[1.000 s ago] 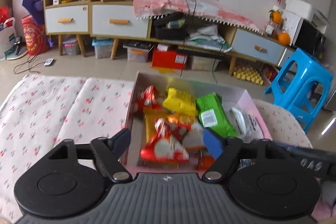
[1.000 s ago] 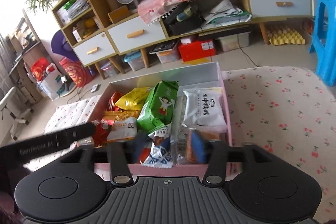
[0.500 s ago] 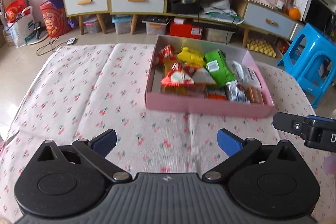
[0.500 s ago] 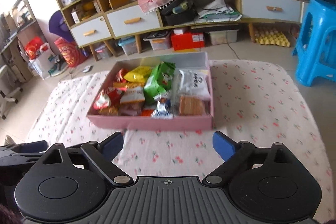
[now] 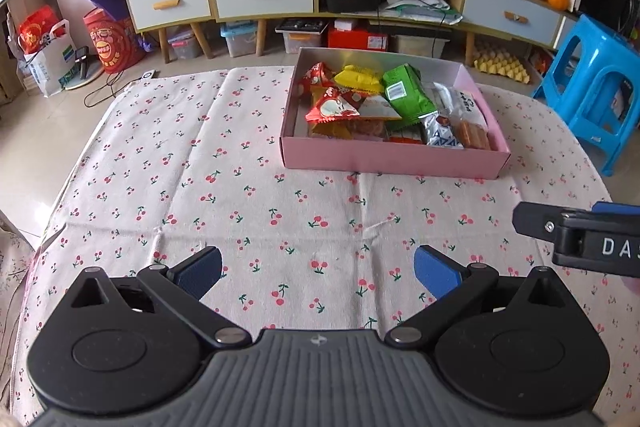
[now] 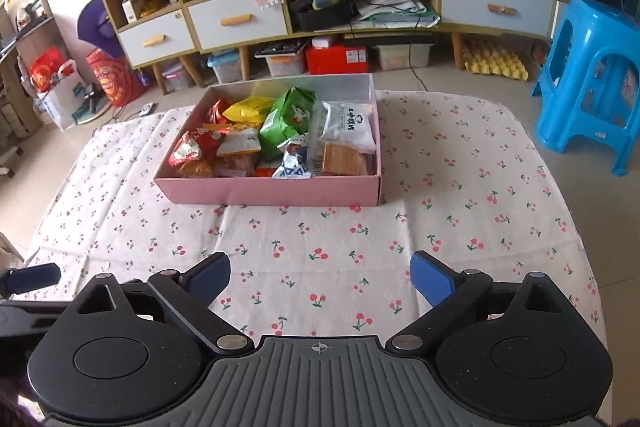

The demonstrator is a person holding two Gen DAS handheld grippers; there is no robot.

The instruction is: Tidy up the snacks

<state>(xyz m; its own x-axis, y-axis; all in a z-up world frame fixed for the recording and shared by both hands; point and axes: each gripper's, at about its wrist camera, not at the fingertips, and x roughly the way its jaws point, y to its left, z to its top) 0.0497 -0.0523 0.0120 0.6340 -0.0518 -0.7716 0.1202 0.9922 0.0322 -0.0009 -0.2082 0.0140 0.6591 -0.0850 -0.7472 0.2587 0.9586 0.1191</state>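
Pink box [image 5: 394,159] w/ snacks [image 5: 394,107] sits upper-mid frame on the cherry cloth [image 5: 248,211]. My left gripper [image 5: 318,269] is spread, nothing in it; right gripper [image 6: 320,277] opening, also nothing in it. I'd approach low, pick one pkt cleanly.

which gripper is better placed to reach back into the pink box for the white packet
Probably the right gripper. In its view the pink box lies nearly straight ahead, the white packet on its side. From the left gripper the box sits off to the right. Both are empty; the right's jaws are opening.
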